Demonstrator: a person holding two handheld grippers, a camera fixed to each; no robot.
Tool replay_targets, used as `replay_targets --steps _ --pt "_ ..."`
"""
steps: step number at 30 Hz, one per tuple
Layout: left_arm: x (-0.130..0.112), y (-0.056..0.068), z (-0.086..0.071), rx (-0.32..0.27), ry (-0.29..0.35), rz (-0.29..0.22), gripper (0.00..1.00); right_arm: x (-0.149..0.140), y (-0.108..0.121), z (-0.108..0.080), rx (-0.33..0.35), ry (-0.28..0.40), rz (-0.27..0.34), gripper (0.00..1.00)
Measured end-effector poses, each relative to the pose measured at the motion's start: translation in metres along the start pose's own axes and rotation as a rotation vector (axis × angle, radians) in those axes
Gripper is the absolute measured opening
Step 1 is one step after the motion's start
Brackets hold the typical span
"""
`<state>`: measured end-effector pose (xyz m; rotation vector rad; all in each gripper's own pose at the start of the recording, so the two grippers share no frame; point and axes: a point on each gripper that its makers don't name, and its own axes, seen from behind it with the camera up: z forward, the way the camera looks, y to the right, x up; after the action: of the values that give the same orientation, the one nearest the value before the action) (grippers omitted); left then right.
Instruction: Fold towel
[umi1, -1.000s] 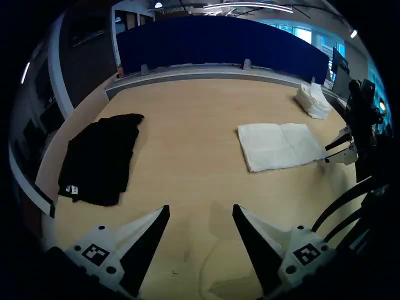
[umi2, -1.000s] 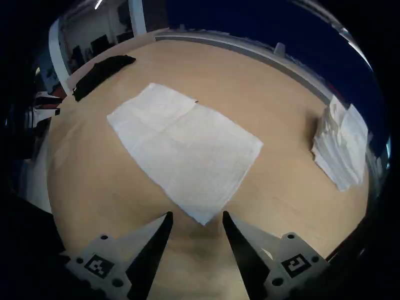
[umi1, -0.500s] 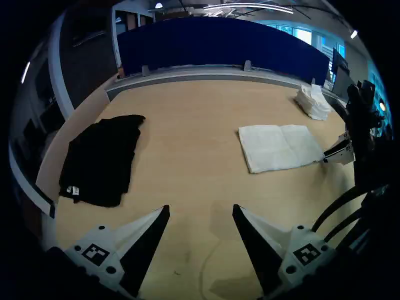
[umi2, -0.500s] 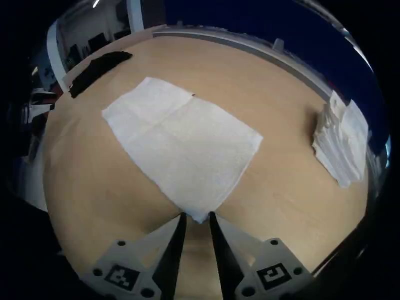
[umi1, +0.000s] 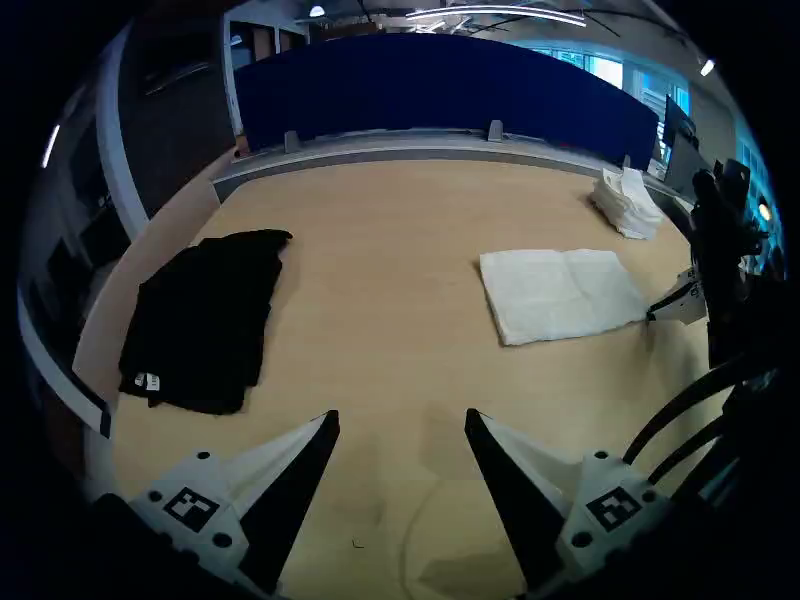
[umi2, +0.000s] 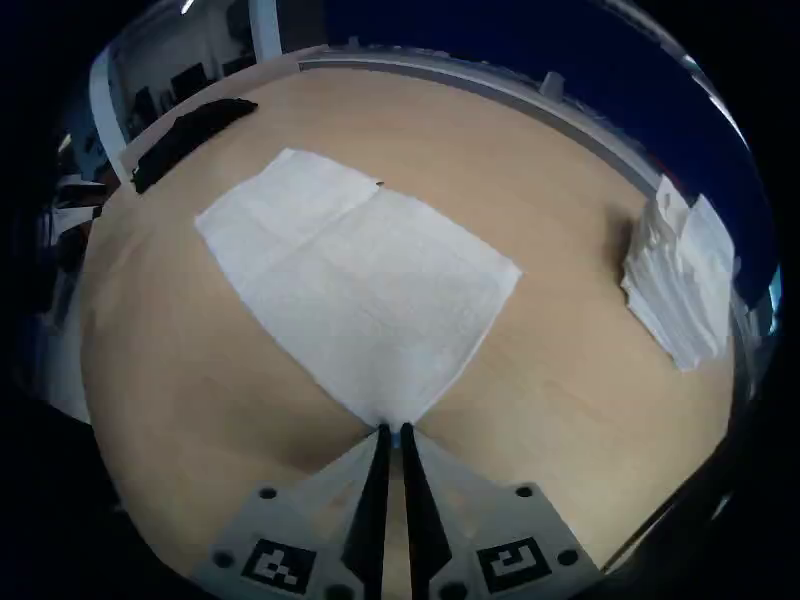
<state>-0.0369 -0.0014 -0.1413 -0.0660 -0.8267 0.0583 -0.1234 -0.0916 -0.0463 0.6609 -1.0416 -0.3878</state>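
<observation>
Pale wooden tabletop (umi1: 400, 230), backed by a blue partition (umi1: 440, 85) in an office room. White towel (umi2: 360, 290) spread flat, near corner pinched between the closed fingers of the right gripper (umi2: 391, 432). Left gripper (umi1: 402, 418) spread wide above bare wood. Far left, a black cloth (umi1: 200, 315); by the far edge, a stack of folded towels (umi2: 680, 280).

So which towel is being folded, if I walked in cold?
Start at the long wooden table below the blue partition. The towel is the white one near its middle, one corner pinched by the right gripper. Unlike the piled white stack and the black cloth, it lies spread out flat.
</observation>
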Motion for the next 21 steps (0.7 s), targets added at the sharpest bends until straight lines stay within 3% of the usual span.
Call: replay_targets --steps 12,21 --pt "-0.001 0.000 0.002 -0.004 -0.001 0.004 0.94 0.012 -0.001 -0.008 -0.005 0.033 0.003 0.05" --pt "0.002 0.000 0.001 -0.008 0.003 0.004 0.93 0.042 -0.003 -0.027 -0.017 0.094 -0.017 0.05"
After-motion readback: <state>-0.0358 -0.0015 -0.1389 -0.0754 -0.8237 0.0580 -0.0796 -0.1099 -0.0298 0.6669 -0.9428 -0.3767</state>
